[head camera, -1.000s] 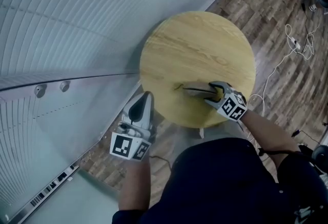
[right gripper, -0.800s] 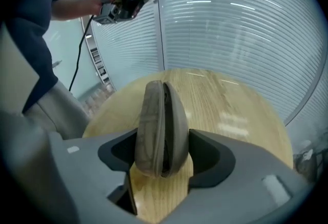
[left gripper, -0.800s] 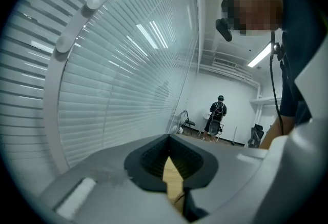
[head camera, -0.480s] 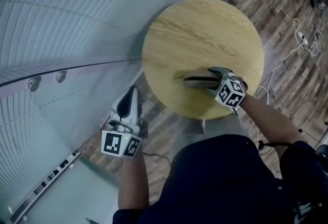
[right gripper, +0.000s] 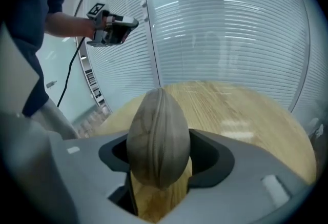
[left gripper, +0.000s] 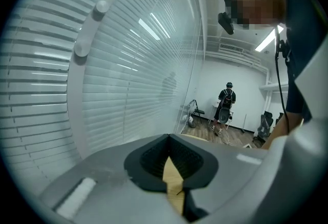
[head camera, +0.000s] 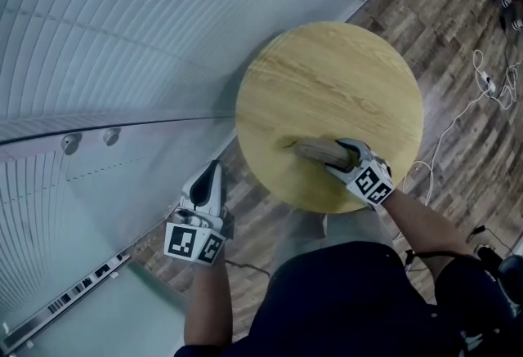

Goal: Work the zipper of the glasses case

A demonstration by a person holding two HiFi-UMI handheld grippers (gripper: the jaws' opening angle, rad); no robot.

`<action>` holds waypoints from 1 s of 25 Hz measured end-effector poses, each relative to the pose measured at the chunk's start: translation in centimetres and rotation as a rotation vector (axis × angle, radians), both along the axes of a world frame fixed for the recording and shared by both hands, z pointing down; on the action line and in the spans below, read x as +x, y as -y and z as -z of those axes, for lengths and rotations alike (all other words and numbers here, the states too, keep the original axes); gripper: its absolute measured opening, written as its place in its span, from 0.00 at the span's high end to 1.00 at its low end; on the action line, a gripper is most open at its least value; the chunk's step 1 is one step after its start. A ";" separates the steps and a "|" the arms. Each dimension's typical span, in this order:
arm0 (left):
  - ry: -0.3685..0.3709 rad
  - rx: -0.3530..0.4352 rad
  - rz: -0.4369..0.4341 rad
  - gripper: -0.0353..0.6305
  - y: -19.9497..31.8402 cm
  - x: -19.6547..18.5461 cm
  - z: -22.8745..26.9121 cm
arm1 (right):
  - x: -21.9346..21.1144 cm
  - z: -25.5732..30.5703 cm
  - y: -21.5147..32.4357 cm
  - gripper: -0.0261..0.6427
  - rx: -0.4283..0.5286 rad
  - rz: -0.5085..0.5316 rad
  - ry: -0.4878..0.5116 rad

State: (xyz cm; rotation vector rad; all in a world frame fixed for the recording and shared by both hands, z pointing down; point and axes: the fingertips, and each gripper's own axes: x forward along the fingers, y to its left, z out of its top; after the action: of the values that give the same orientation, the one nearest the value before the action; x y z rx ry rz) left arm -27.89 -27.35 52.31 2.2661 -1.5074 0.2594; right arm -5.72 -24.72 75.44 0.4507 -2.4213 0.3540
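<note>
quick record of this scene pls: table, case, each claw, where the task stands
table: round wooden table, next to a glass wall with blinds
glasses case: brown-grey glasses case lying on the table near the person's side; its seam looks closed
right claw: right claw has just been closing its jaws and grips one end of the case
left claw: left claw shut, empty, held off the table on its left
task: case held, zipper not yet worked

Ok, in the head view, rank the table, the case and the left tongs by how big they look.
Table, by far.
Left tongs, though nearer the camera.
Case, partly hidden, so this ranking is unsure.
</note>
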 end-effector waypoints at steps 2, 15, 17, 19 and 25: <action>0.003 -0.003 -0.020 0.94 -0.2 -0.1 -0.1 | 0.0 1.1 0.3 0.53 -0.012 -0.046 0.042; -0.158 0.041 -0.159 0.94 -0.4 5.5 2.4 | 4.4 15.8 1.7 0.54 0.036 -0.306 0.377; -0.220 0.034 -0.219 0.94 -0.4 8.3 2.8 | 5.5 19.1 2.2 0.54 0.055 -0.345 0.442; -0.308 0.006 -0.296 0.81 -0.2 11.4 3.3 | 6.5 22.2 2.7 0.54 0.084 -0.375 0.493; -0.424 0.027 -0.563 0.62 -1.5 20.5 7.0 | 8.9 30.8 2.1 0.54 0.193 -0.403 0.616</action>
State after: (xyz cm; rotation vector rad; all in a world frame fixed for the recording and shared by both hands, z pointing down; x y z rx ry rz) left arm -7.37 -25.84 45.34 2.5187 -0.6543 -0.0886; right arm 3.15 -26.83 44.67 1.0520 -2.9667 0.4873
